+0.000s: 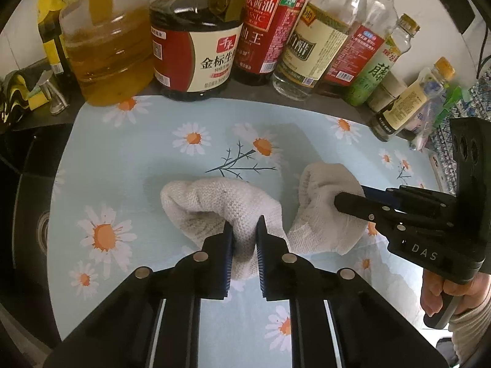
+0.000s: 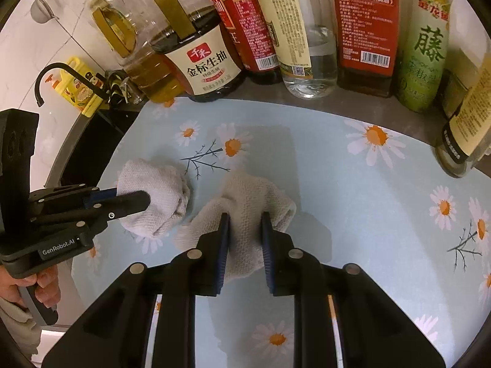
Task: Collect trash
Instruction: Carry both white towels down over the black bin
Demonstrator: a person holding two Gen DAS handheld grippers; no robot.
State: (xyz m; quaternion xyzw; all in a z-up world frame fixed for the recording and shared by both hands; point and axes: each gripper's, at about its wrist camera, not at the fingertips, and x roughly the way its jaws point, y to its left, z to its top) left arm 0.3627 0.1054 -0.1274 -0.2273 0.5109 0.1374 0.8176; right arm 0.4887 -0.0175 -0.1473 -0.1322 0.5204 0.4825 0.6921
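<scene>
White knitted cloth, two crumpled wads of it, and both are clamped right now! The left claw [image 1: 244,239] is clenched on the left wad [image 1: 214,205], its blue pads squeezing a bunched ridge of fabric. The right claw [image 2: 245,236] is clenched just as firmly on the right wad [image 2: 248,202], gripping a raised fold near that wad's middle. Both wads lie near the middle of the daisy-print mat [image 1: 122,141] that covers the tabletop, just beside each other, with a narrow strip of mat showing between them.

Why pinch at the folds? My read: a soft, flat rag gives nothing to hold, so each claw comes down steeply and takes the highest pleat, which should lift the whole wad in one go. One wad per claw clears both pieces together.

Along the far edge stands a crowded row of bottles: an oil jug [image 1: 107,46], a dark soy sauce bottle [image 1: 193,52], a clear vinegar bottle [image 1: 310,49] and more, all well clear of the cloth.

Now the unknowns. No bin or bag shows in either view, so where this trash goes is anyone's guess. The wads' undersides are hidden, and I can't tell whether they are off the mat. The person's hands are cut off at the picture edges, and the bottle tops run out of view.
</scene>
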